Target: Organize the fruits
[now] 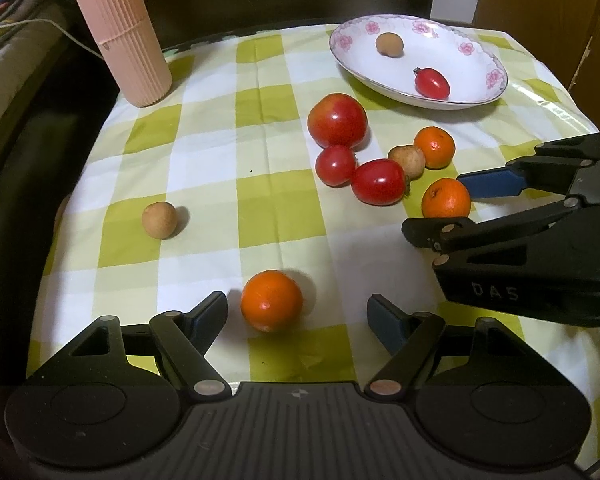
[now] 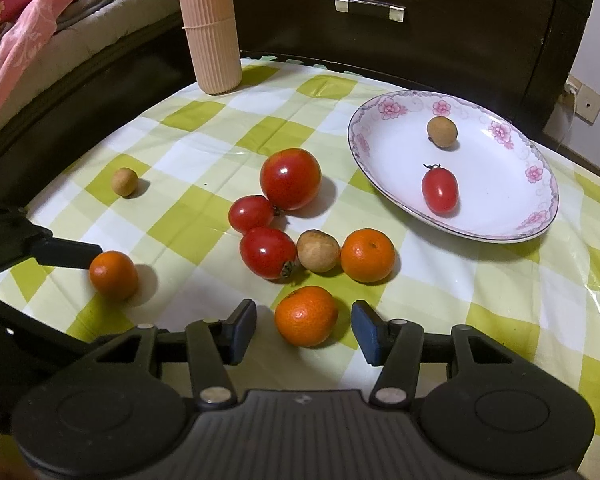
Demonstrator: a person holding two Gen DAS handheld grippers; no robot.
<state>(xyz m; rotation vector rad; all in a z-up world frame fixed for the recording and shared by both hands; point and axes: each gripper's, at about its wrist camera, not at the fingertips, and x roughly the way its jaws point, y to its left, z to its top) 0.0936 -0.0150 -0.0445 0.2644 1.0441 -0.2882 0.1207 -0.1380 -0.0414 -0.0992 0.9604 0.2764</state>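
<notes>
My left gripper (image 1: 298, 316) is open with an orange (image 1: 271, 300) lying on the cloth between its fingers. My right gripper (image 2: 304, 326) is open around another orange (image 2: 306, 315); it shows from the side in the left wrist view (image 1: 440, 210). A third orange (image 2: 367, 255), a brown longan (image 2: 318, 250), a large tomato (image 2: 290, 178) and two smaller tomatoes (image 2: 251, 213) (image 2: 267, 253) cluster mid-table. A lone longan (image 1: 159, 220) lies left. The flowered white plate (image 2: 380, 152) holds a longan (image 2: 442, 131) and a small tomato (image 2: 440, 190).
A tall ribbed pink container (image 1: 120, 32) stands at the table's far left corner. A dark wooden drawer unit (image 2: 420, 32) is behind the table and bedding (image 2: 40, 8) lies to the left. The green checked cloth (image 1: 220, 152) covers the table.
</notes>
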